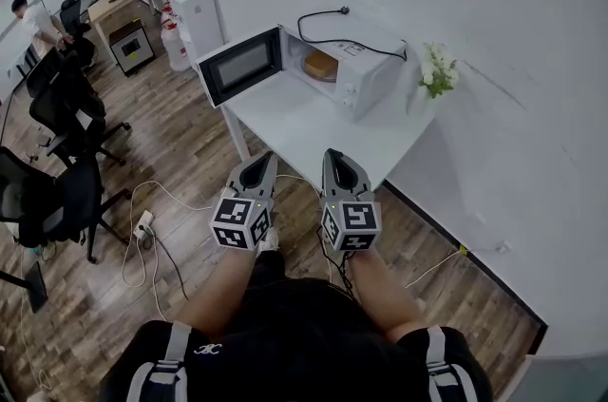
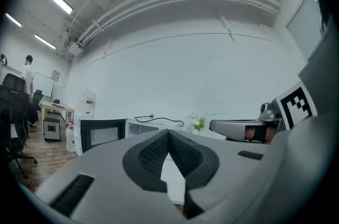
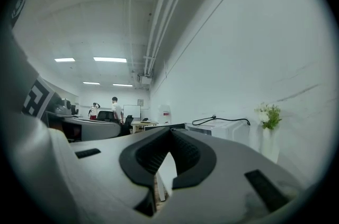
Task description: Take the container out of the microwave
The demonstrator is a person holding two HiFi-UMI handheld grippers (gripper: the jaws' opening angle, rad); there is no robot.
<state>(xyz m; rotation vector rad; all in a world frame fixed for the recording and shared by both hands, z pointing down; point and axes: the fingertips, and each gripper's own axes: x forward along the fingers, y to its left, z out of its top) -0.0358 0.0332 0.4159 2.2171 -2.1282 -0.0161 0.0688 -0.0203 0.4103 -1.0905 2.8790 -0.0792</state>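
Container [image 1: 320, 65] sits in microwave [image 1: 369, 79], well beyond closed fingers of left gripper [image 1: 266, 160] and right gripper [image 1: 333, 156].

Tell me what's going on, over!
Shut and empty: left gripper, right gripper, at near edge of white table. Inside white microwave: orange container. Its black-framed door open, nothing blocking.

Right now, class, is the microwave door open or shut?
Open. The door swings out to the left of the microwave, and the container shows inside the cavity.
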